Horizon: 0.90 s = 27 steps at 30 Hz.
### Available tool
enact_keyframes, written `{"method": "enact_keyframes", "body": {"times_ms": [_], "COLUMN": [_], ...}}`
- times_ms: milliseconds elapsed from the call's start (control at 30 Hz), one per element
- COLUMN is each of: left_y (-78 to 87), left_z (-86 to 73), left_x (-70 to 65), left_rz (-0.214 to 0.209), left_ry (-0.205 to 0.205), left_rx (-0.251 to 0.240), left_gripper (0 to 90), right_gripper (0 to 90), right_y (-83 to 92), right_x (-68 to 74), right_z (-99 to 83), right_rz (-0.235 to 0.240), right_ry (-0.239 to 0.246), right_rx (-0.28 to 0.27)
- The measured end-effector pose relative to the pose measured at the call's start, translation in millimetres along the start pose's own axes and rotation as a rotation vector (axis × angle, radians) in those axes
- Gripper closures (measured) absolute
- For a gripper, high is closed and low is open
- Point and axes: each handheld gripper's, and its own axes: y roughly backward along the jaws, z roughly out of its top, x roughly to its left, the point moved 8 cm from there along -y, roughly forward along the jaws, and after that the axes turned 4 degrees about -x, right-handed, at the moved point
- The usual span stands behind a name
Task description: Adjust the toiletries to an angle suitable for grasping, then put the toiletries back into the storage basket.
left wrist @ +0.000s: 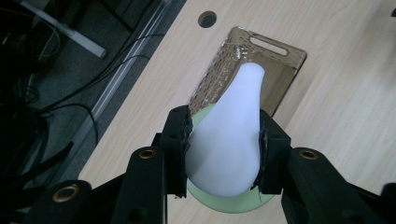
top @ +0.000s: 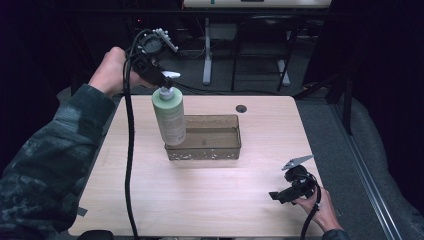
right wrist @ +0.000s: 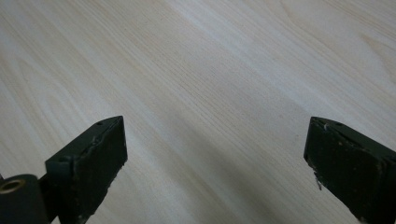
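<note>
Pale green pump bottle (top: 169, 117) with white pump head (left wrist: 231, 135), upright, slightly tilted, lifted above left end of brown translucent tray (top: 232, 150) near worktop's far edge

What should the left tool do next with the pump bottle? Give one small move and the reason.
Probably lower it straight down into the tray. The left tool is shut on the white pump head of the green bottle, which hangs upright with its base at the near left corner of the clear brown tray, seemingly just above it. The right tool rests open, well aside.
</note>
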Motion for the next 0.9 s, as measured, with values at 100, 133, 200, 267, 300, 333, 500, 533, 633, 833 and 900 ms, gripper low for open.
{"method": "enact_keyframes", "body": {"times_ms": [100,133,200,267,300,333,500,533,633,833,900], "left_y": [-2.0,-2.6,-4.5,-7.0,-7.0,-8.8,-12.8,-13.6,-17.8,-29.3,-33.5], "left_z": [2.5,3.3,4.3,4.9,4.9,5.6,5.7,5.3,3.9,-1.7,-3.8], "left_x": [3.9,5.0,6.1,6.6,6.6,7.6,7.6,7.9,9.3,9.4,8.7], "left_rz": [0.003,0.006,0.005,-0.001,-0.001,-0.002,-0.003,-0.005,-0.004,-0.007,-0.014], "left_ry": [0.004,0.002,0.000,0.001,0.001,0.006,0.014,0.010,0.019,0.027,0.023], "left_rx": [0.001,0.001,0.003,0.003,0.003,0.000,0.002,0.007,0.006,0.025,0.039], "left_gripper": [63.1,63.1,63.1,63.1,63.1,63.1,63.1,63.1,63.1,63.1,63.1], "right_gripper": [5.4,5.4,5.4,5.5,5.5,5.5,5.6,5.6,5.6,5.7,5.7], "right_y": [0.0,0.2,0.6,1.0,1.0,1.3,0.4,0.2,-0.7,-2.5,-2.3], "right_x": [0.4,0.6,0.6,1.0,1.0,1.6,3.0,3.3,4.3,4.5,5.0], "right_z": [-1.3,-1.8,-2.3,-2.7,-2.7,-3.2,-2.5,-2.5,-2.3,-0.8,-0.9], "right_rz": [0.000,-0.001,-0.001,-0.004,-0.004,-0.006,-0.001,-0.002,0.001,0.001,0.004], "right_ry": [-0.003,-0.004,-0.002,-0.005,-0.005,-0.009,0.001,0.002,0.003,0.009,0.011], "right_rx": [-0.001,0.002,0.002,0.002,0.002,0.006,0.004,0.007,0.010,0.009,0.011]}}
